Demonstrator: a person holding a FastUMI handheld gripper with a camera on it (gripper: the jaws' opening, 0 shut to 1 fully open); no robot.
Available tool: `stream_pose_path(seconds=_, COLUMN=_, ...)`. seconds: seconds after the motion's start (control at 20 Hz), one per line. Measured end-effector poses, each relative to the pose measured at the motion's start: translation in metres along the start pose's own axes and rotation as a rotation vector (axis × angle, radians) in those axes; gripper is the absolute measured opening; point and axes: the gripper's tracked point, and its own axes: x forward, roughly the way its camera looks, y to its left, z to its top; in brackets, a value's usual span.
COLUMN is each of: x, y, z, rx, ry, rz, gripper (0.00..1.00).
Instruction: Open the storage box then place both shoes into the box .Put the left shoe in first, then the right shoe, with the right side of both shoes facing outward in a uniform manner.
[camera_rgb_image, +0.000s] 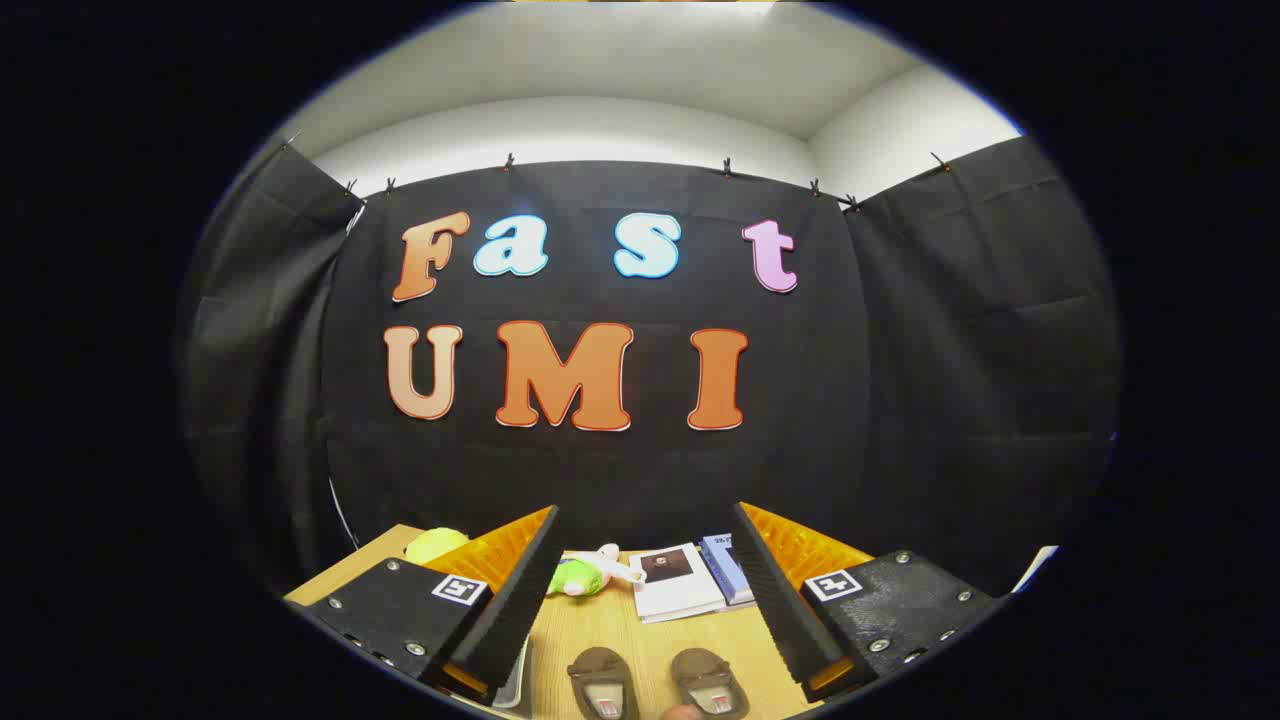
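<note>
Two small brown shoes lie side by side on the wooden table (600, 625), toes pointing away from me: the left one (603, 680) and the right one (708, 682). They sit low between my fingers. My gripper (645, 520) is open, held above the table with nothing between its fingers. A grey-white edge (517, 678) shows just under the left finger; I cannot tell whether it belongs to the storage box.
Beyond the fingers, at the table's far side, lie a green and white plush toy (585, 572), a yellow-green soft object (437, 545), a white booklet (675, 582) and a blue book (727, 568). The booth's black cloth wall stands right behind the table.
</note>
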Motion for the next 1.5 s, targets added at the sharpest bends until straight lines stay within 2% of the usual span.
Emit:
stream_pose_path(seconds=0.4, x=-0.005, y=0.004, z=-0.008, rx=-0.028, ry=0.003, rz=0.041, gripper=1.0)
stream_pose_path(seconds=1.5, x=-0.013, y=-0.015, z=-0.031, rx=-0.03, ry=0.027, rz=0.053, gripper=1.0)
